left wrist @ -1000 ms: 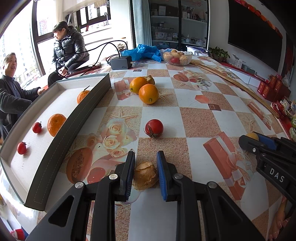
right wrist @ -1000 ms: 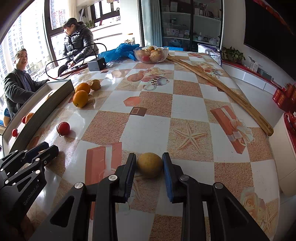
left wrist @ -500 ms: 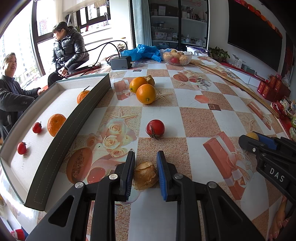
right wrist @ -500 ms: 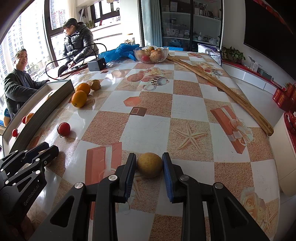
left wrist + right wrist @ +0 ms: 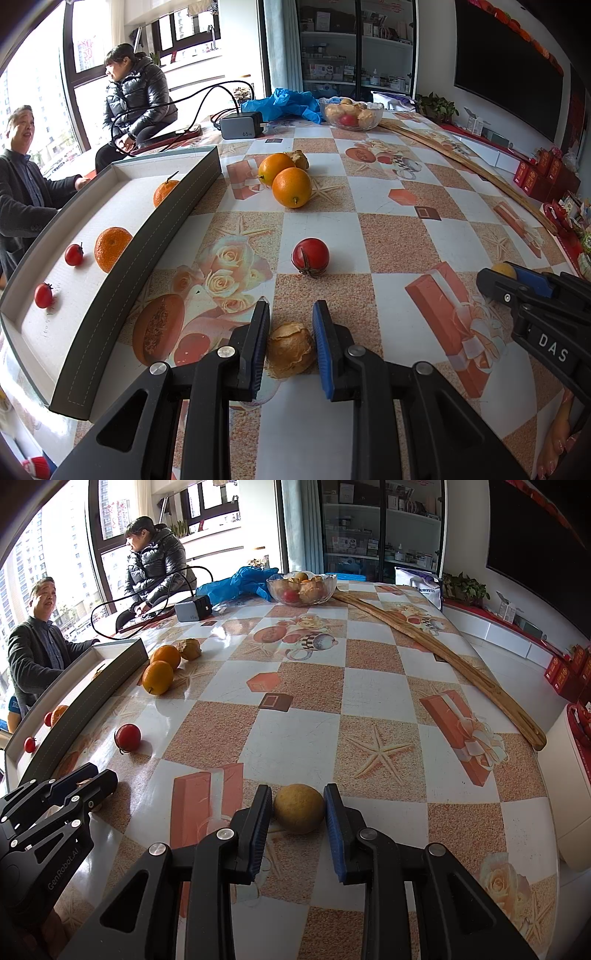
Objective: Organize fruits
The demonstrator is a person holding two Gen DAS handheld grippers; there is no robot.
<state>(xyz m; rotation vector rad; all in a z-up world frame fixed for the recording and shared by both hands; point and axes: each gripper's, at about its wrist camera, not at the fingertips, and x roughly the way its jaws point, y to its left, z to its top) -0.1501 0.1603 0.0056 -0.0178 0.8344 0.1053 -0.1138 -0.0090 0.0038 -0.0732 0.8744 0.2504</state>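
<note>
While both tools rest low over the patterned table (image 5: pixel 303 734), my left gripper (image 5: pixel 290 332) is closed on a wrinkled brown passion fruit (image 5: pixel 290 349), its blue pads touching both sides. My right gripper (image 5: pixel 298 810) clamps a round yellow fruit (image 5: pixel 299 808) likewise. Ahead lie a red tomato (image 5: pixel 310 255) and two oranges (image 5: pixel 291 186); the grey-walled tray (image 5: pixel 147 236) at left holds tangerines and cherry tomatoes.

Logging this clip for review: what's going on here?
A person sorts fruit with two handheld grippers. The left gripper is shut on a wrinkled brown husked fruit; the right gripper is shut on a round yellow fruit. Both fruits look low over the table. The grey-walled tray already holds tangerines and cherry tomatoes.
</note>
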